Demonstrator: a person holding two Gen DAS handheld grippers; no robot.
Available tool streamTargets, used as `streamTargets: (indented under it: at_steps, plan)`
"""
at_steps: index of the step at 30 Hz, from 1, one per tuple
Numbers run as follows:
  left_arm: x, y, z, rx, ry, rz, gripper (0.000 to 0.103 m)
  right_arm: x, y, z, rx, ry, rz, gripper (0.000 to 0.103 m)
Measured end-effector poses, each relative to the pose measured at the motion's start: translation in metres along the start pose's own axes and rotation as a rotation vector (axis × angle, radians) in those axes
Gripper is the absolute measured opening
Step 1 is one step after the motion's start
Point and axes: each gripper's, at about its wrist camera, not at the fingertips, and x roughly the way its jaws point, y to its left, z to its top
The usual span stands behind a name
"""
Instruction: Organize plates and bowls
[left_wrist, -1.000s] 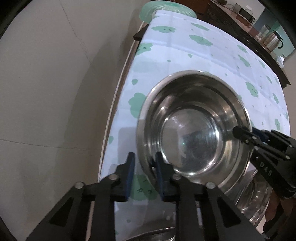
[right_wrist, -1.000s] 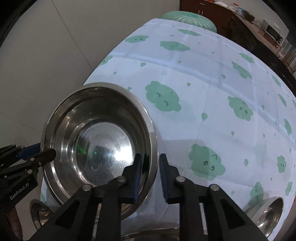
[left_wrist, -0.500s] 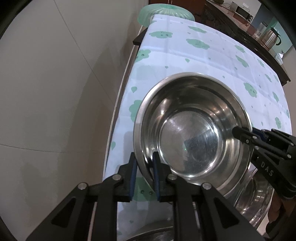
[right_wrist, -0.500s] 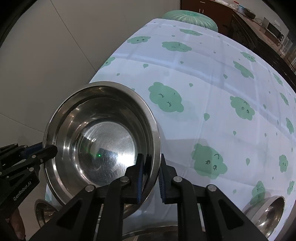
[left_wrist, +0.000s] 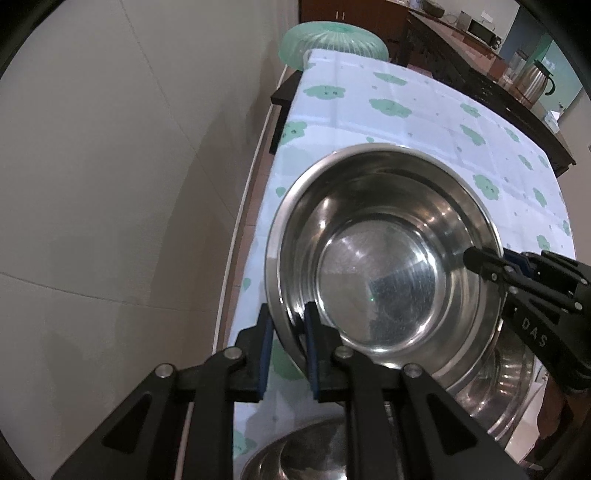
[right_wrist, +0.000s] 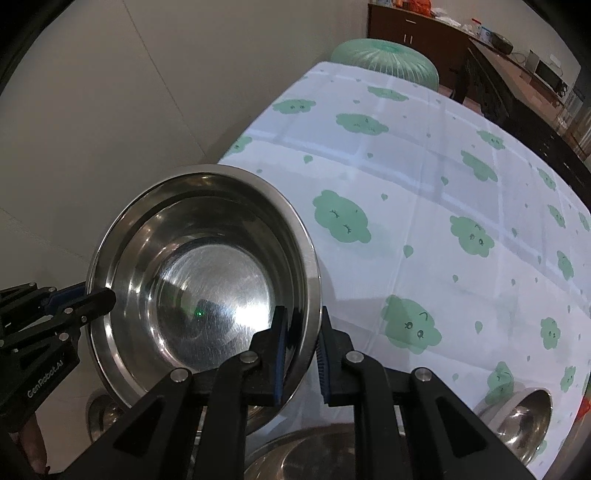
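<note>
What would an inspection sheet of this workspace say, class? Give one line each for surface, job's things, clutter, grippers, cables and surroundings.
Surface: table under a white tablecloth printed with green clouds.
Job's things: large steel bowl held tilted above the table, empty; a ribbed steel bowl below it; a small steel bowl at the table's near right; another steel dish at the bottom edge.
Clutter: nothing seen.
Grippers: left gripper clamped on the large bowl's rim; right gripper clamped on the opposite rim.
Cables: nothing seen on the table.
Surroundings: pale wall on the left, green round stool beyond the table, dark sideboard with a steel kettle.
</note>
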Motion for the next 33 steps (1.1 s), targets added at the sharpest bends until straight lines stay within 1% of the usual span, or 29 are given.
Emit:
streamTargets:
  at_steps: [8,15,33]
  plan:
    - [-0.025,0.008,-0.012,-0.006,-0.028,0.011,0.014,-0.023,0.014,-0.006,-0.019,-0.032,0.005,0.016]
    - [-0.039,0.014,-0.027,-0.006,-0.04,0.01,0.014,-0.038,0.026,-0.017,-0.033,-0.043,0.01,0.016]
    - [-0.056,0.024,-0.069,-0.01,-0.045,0.004,0.014,-0.059,0.055,-0.054,-0.057,-0.045,0.002,0.016]
